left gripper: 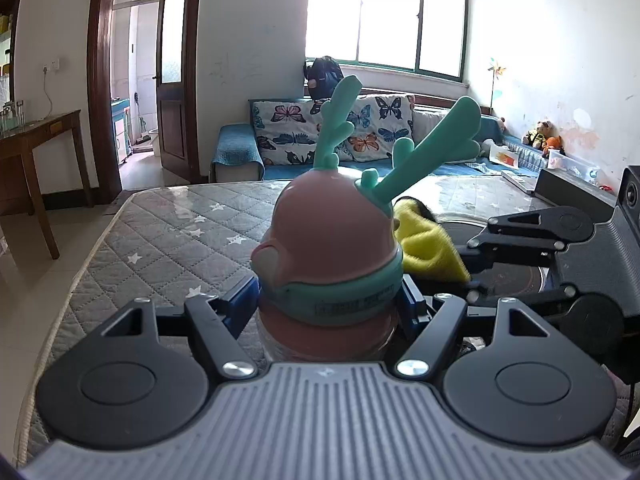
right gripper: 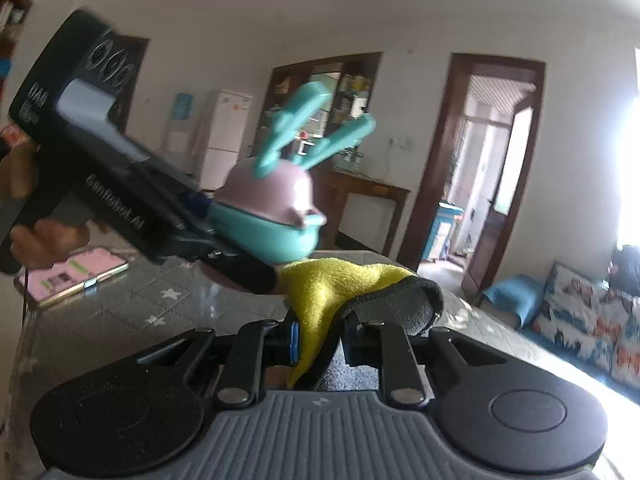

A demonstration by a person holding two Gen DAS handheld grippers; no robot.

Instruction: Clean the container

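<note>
Daylight from a wide window (left gripper: 386, 16) fills a living room with a butterfly-print sofa (left gripper: 332, 128) against the far wall and a wooden door (left gripper: 174, 68) standing ajar at ten o'clock in the left wrist view. Nearer lies the surface (left gripper: 160, 232), grey and quilted with white stars under a glossy sheet.

At the centre of that view the left gripper (left gripper: 326, 312) is clamped on the container (left gripper: 328, 248), a pink bottle with a teal collar and two teal antlers (left gripper: 400, 140) that rise toward one o'clock. Its blue pads (left gripper: 240, 304) press the bottle just below the collar, one on each side. The bottle stands roughly upright and is held above the surface.

The right gripper (right gripper: 320, 340) comes in from three o'clock in the left wrist view. Its jaws are closed tightly on a cloth (right gripper: 332, 284), yellow on one face and grey on the other, which drapes over the fingertips. In the right wrist view the cloth sits at the centre, just below and in front of the bottle's teal collar; whether they touch cannot be told. A hand (right gripper: 44, 236) grips the left gripper's handle at nine o'clock, blurred. A pink phone (right gripper: 76, 276) lies flat on the surface at eight o'clock.
</note>
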